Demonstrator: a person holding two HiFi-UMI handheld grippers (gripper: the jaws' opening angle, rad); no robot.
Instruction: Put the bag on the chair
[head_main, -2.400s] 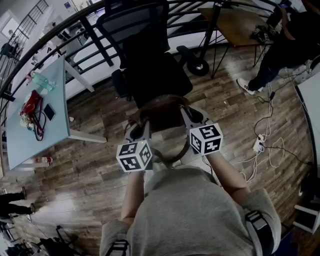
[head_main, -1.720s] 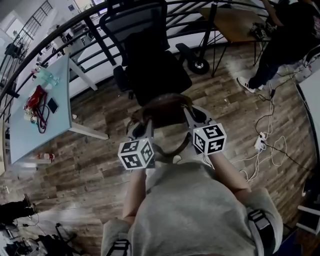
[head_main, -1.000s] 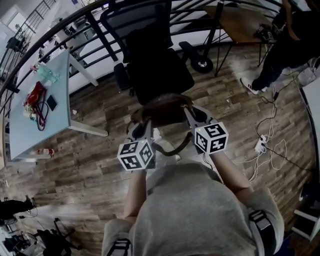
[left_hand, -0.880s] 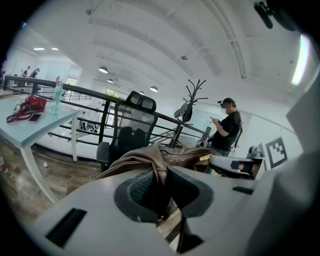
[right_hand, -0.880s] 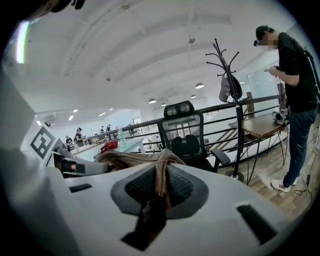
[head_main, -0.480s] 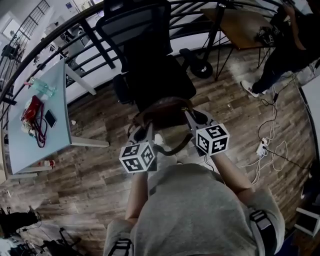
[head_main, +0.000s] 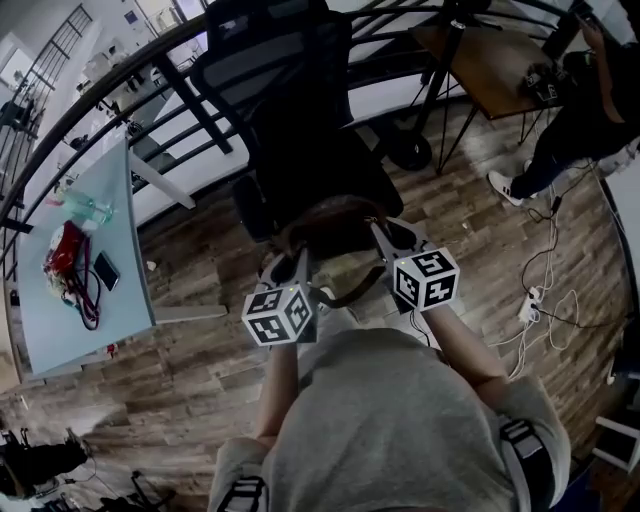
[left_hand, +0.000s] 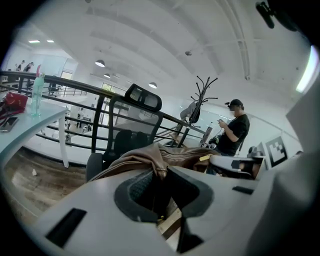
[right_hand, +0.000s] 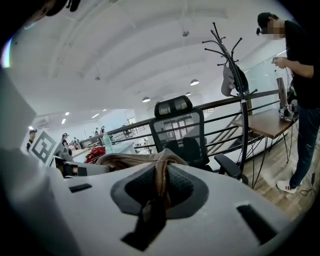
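A brown leather bag (head_main: 335, 225) hangs between both grippers, just in front of a black office chair (head_main: 300, 130) and above the floor. My left gripper (head_main: 297, 262) is shut on the bag's left end; in the left gripper view the brown bag (left_hand: 150, 157) is pinched between the pads. My right gripper (head_main: 380, 238) is shut on the right end, and the bag's edge (right_hand: 162, 172) runs through its jaws. The chair (right_hand: 182, 137) stands straight ahead, its seat (head_main: 310, 165) bare. The bag's strap loops down below it.
A pale table (head_main: 75, 290) with a red item, a phone and a bottle stands at left. A black railing (head_main: 150, 55) runs behind the chair. A wooden desk (head_main: 500, 60) and a standing person (head_main: 590, 110) are at right. Cables (head_main: 545, 300) lie on the wood floor.
The bag and both grippers have come closer to the chair, which now sits nearer the middle of the view. The grips have stayed the same.
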